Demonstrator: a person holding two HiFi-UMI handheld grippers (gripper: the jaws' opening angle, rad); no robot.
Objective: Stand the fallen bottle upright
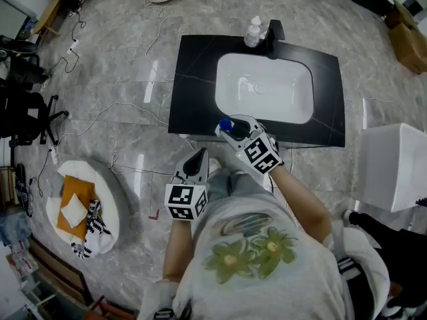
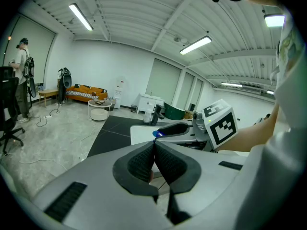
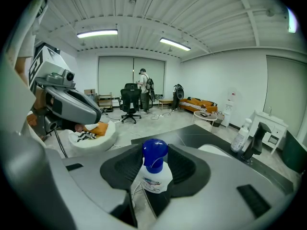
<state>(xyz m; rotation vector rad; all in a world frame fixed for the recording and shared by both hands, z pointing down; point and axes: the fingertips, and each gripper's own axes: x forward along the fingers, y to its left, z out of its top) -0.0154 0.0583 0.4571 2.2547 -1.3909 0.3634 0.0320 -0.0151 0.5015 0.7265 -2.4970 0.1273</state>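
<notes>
Grey marble floor (image 1: 120,59) all around, and a black desk (image 1: 193,79) with a white sink basin (image 1: 267,89) sat in the upper middle of the head view. And there it was: the right tongs (image 1: 233,129) were clamped on the bottle (image 1: 225,124), pads pressed against both sides of its white body, the blue cap poking out past the fingertips. In the right gripper view the bottle (image 3: 153,176) filled the gap between the jaws, cap at the top, label facing the camera. From above, bottle and tongs hung over the desk's near edge, just by the basin's lower left corner, clear of the surface.

The left tongs (image 1: 198,157) were closed on nothing, pads meeting tip to tip in the left gripper view (image 2: 154,145). They hung lower left of the right tongs, off the desk, over the floor.

At the desk's far edge, a pump bottle (image 1: 253,32) stood upright just beside the black faucet (image 1: 274,35). Down at lower left lay a round white pouffe (image 1: 115,195) carrying an orange cushion (image 1: 75,199).
</notes>
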